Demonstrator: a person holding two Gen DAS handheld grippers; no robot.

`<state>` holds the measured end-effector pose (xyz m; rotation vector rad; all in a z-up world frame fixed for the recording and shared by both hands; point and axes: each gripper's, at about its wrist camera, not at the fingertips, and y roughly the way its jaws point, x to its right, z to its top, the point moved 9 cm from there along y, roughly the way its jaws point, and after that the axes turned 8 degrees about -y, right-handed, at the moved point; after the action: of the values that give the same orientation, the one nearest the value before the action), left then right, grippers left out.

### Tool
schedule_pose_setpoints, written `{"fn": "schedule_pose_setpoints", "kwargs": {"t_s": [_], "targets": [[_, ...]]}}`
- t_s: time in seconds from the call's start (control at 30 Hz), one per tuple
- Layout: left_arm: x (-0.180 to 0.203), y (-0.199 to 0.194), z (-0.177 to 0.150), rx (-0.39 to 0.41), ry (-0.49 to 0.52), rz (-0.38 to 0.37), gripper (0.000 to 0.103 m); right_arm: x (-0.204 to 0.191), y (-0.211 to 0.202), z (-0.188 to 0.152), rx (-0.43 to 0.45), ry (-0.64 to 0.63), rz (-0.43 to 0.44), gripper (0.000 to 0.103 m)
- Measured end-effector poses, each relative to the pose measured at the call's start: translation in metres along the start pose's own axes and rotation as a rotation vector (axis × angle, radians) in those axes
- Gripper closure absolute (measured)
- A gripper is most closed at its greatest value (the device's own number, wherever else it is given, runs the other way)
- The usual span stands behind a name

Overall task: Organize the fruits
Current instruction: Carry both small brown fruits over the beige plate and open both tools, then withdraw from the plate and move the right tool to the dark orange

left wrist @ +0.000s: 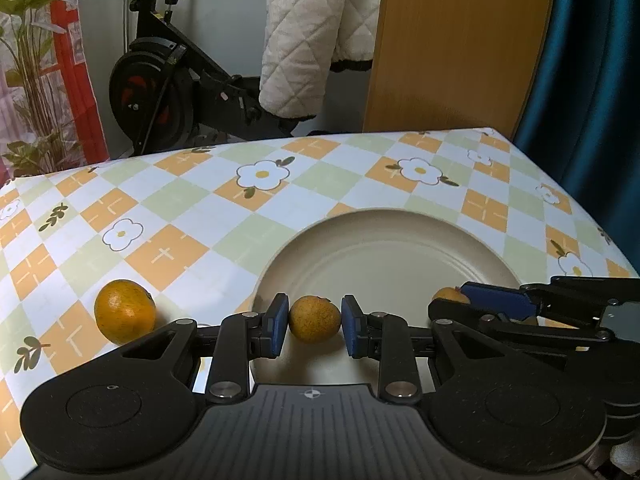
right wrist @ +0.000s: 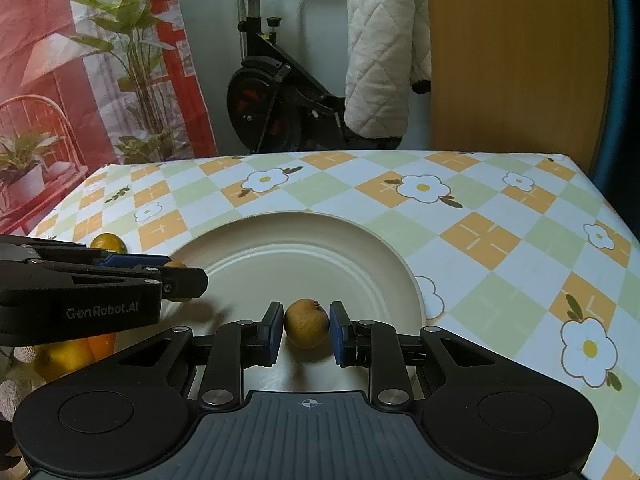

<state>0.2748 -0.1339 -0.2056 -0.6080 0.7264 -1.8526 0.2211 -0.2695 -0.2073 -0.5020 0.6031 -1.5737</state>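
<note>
My left gripper [left wrist: 315, 322] is shut on a small speckled orange [left wrist: 315, 318] over the near left rim of a beige plate [left wrist: 384, 248]. My right gripper [right wrist: 307, 326] is shut on a dull yellow-brown citrus [right wrist: 307, 323] above the plate [right wrist: 296, 252], near its front edge. In the left wrist view the right gripper [left wrist: 460, 300] reaches in from the right with its citrus [left wrist: 450, 294] partly hidden. In the right wrist view the left gripper [right wrist: 180, 280] enters from the left and mostly hides its orange [right wrist: 175, 265]. A brighter loose orange [left wrist: 125, 311] lies on the tablecloth left of the plate.
The table [left wrist: 168, 216] wears a checked floral cloth, with its far edge close behind the plate. More yellow and orange fruit [right wrist: 68, 354] sits at the lower left under the left gripper. An exercise bike [left wrist: 168, 88], a hanging quilted coat [left wrist: 316, 36] and a wooden panel [left wrist: 460, 40] stand beyond.
</note>
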Motion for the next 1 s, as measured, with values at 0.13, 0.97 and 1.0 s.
{"fn": "schedule_pose_setpoints", "kwargs": {"t_s": [0.13,0.97,1.0], "targets": [[-0.003,0.005,-0.003,-0.019,0.002,0.015,0.073,0.002,0.000,-0.001,-0.001,0.009,0.000,0.079],[-0.020,-0.087,0.008,0.145,-0.101,-0.037,0.058,-0.012,-0.076,-0.005,0.077,0.097,0.019,0.068],[-0.021,-0.094,0.006,0.157,-0.104,-0.029,0.058,-0.016,-0.080,-0.006,0.081,0.097,0.022,0.068]]}}
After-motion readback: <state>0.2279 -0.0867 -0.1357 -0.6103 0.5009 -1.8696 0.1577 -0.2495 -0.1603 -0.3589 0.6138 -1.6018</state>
